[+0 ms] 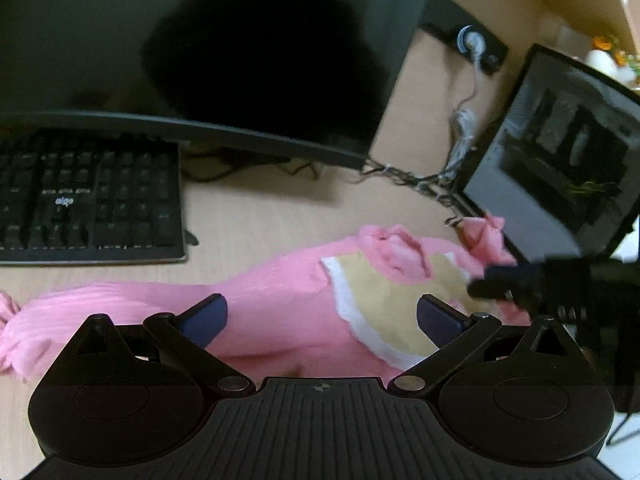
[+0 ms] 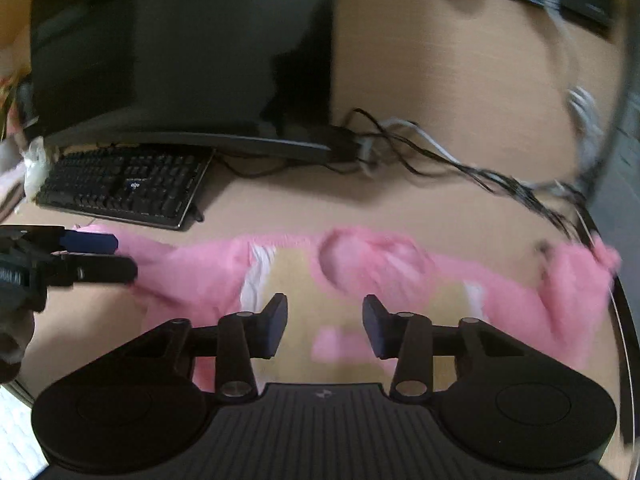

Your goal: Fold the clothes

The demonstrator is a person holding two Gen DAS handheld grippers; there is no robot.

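A fluffy pink top with a beige, white-edged chest panel lies spread across the wooden desk, its neck opening facing the monitor. My left gripper is open just above the body and left sleeve, its blue pads wide apart. In the right wrist view the same top stretches from left to right. My right gripper hovers open over the beige panel with nothing between its fingers. Each gripper shows in the other's view: right gripper, left gripper.
A black keyboard and a dark monitor stand behind the top. A glass-sided computer case sits at the right, close to one pink cuff. Tangled cables run along the desk behind the garment.
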